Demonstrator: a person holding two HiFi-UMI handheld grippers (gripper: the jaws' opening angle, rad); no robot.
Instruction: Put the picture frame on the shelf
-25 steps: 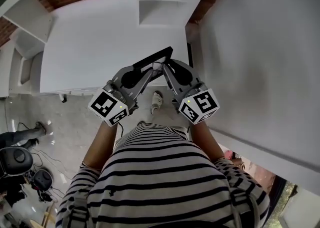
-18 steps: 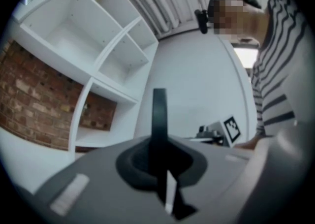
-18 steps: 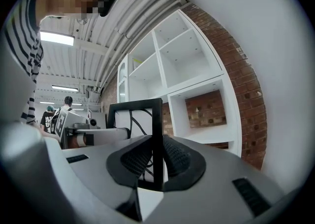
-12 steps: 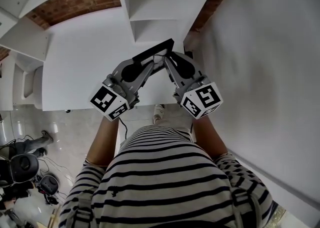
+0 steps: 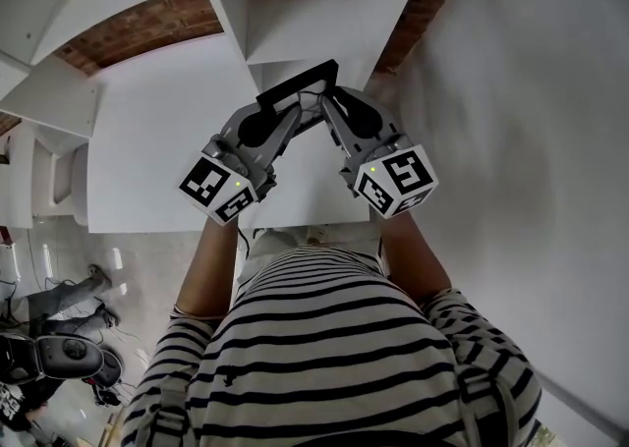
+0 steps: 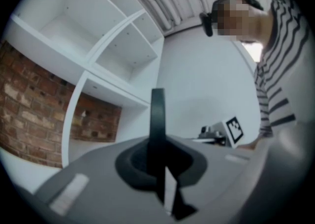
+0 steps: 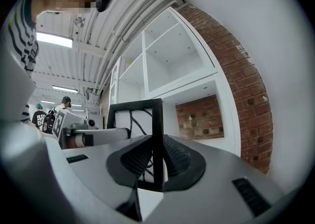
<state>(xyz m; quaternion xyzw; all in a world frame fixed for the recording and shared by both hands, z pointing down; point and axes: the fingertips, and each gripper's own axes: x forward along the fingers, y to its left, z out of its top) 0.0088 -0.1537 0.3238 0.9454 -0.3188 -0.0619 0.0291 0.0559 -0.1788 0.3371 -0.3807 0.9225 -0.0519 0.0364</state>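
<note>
A black picture frame (image 5: 298, 86) hangs between both grippers above the white table (image 5: 157, 131), just in front of the white shelf unit (image 5: 295, 32). My left gripper (image 5: 288, 113) is shut on its left edge; in the left gripper view the frame (image 6: 157, 119) shows edge-on between the pads. My right gripper (image 5: 326, 106) is shut on the frame's right side. The right gripper view shows the frame (image 7: 135, 119) with a white picture of dark curved lines, its side bar clamped between the ribbed pads (image 7: 177, 156).
The shelf unit has open white compartments (image 7: 172, 55) against a red brick wall (image 7: 241, 90). A large white panel (image 5: 511, 140) stands at the right. Cables and gear (image 5: 59, 357) lie on the floor at lower left. People (image 7: 39, 114) stand far off.
Both grippers have carried the frame forward over the table toward the shelf unit. The shelf now fills more of the top of the head view. The grips are unchanged.
</note>
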